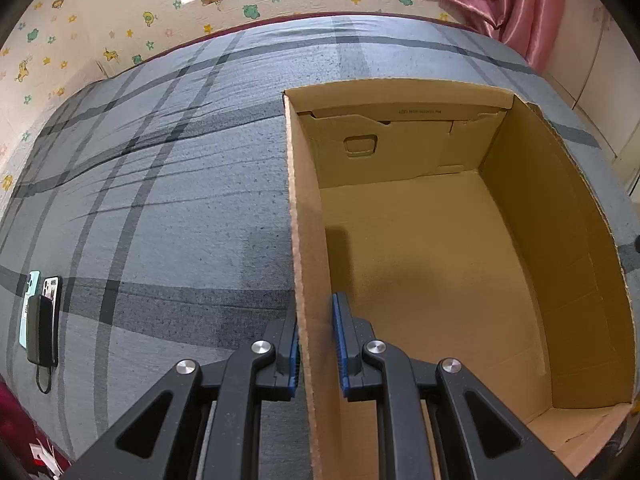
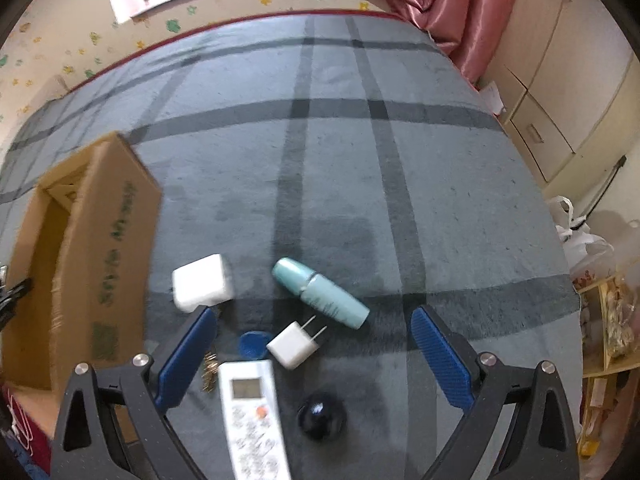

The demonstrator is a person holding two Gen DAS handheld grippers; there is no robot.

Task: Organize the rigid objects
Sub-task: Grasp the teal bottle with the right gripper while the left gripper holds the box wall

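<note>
On a plaid bedspread [image 2: 360, 184], the left gripper [image 1: 317, 350] pinches the cardboard box [image 1: 440, 240] wall, likely steadying it. The right gripper [image 2: 314, 342] hangs spread wide above a white plug [image 2: 295, 345], teal bottle [image 2: 320, 293], remote [image 2: 254, 416] and white charger block [image 2: 202, 282] lying beside the box.

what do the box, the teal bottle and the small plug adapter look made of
Box: corrugated cardboard, matte brown, fluted cut edge visible.
Teal bottle: probably plastic, smooth satin sheen; blur leaves it open.
Plug adapter: glossy white plastic body, two metal prongs.
</note>
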